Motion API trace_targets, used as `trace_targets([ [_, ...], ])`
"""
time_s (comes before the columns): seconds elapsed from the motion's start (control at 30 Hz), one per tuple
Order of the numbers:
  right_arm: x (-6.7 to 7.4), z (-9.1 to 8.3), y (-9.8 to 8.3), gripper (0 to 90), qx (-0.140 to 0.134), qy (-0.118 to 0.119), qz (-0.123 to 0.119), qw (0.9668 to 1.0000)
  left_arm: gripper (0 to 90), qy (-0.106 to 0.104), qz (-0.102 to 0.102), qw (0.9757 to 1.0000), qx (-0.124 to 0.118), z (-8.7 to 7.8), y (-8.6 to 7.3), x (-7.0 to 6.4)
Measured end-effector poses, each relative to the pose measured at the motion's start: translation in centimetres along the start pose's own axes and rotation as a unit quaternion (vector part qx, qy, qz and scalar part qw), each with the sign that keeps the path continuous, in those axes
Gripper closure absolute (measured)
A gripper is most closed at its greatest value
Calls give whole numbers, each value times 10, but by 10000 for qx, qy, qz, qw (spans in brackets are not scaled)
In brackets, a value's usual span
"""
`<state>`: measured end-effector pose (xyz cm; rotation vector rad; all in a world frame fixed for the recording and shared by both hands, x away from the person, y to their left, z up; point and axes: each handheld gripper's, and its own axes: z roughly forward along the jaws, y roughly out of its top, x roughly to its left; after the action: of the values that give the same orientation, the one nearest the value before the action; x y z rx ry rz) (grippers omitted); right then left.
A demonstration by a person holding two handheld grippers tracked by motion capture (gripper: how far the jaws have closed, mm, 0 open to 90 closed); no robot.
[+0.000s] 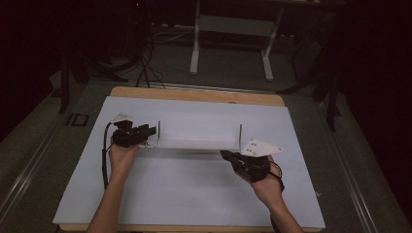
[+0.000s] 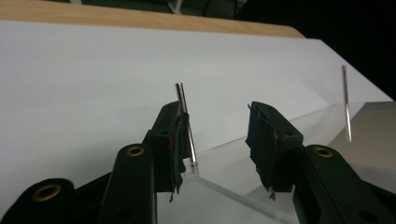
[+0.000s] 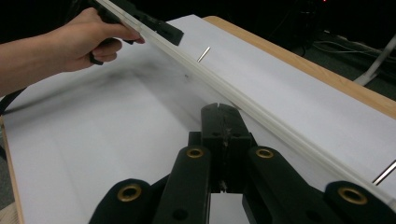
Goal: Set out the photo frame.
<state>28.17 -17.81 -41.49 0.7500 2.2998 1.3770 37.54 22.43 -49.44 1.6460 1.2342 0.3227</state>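
Note:
A clear plate (image 1: 199,138) lies on the white sheet (image 1: 194,189), with a thin metal pin upright at its left end (image 1: 159,130) and another at its right end (image 1: 240,132). My left gripper (image 1: 153,132) is at the left pin. In the left gripper view it (image 2: 217,116) stands open, the left pin (image 2: 185,126) close against the inner face of one jaw and the far pin (image 2: 345,102) off to the right. My right gripper (image 1: 224,155) sits at the plate's near right corner. It (image 3: 224,109) is shut, with nothing seen between its jaws, beside the plate's edge (image 3: 261,112).
The wooden table (image 1: 194,93) shows along the sheet's far edge. Behind it on the dark floor stand a white frame with two legs (image 1: 233,29) and some cables (image 1: 145,68). The person's other hand (image 3: 88,37) shows far off in the right gripper view.

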Motion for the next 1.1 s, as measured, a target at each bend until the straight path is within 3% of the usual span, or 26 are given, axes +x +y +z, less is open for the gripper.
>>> trace_targets([
  [0.27, -2, 1, 3, 900, -26, -34, 12, 10000, 558, -93, 7, 9998, -162, -21, 2, -3],
  [0.6, -5, 2, 7, 900, -38, -38, 43, 10000, 552, -95, 210, 9993, -311, -37, -2, -7],
  [0.93, -7, 1, 9, 900, -78, -70, 110, 9999, 552, 147, 472, 9986, -205, -44, -14, -4],
  [1.1, -8, 1, 10, 900, -83, -97, 105, 9999, 544, 87, 631, 9978, -178, -47, -17, -6],
])
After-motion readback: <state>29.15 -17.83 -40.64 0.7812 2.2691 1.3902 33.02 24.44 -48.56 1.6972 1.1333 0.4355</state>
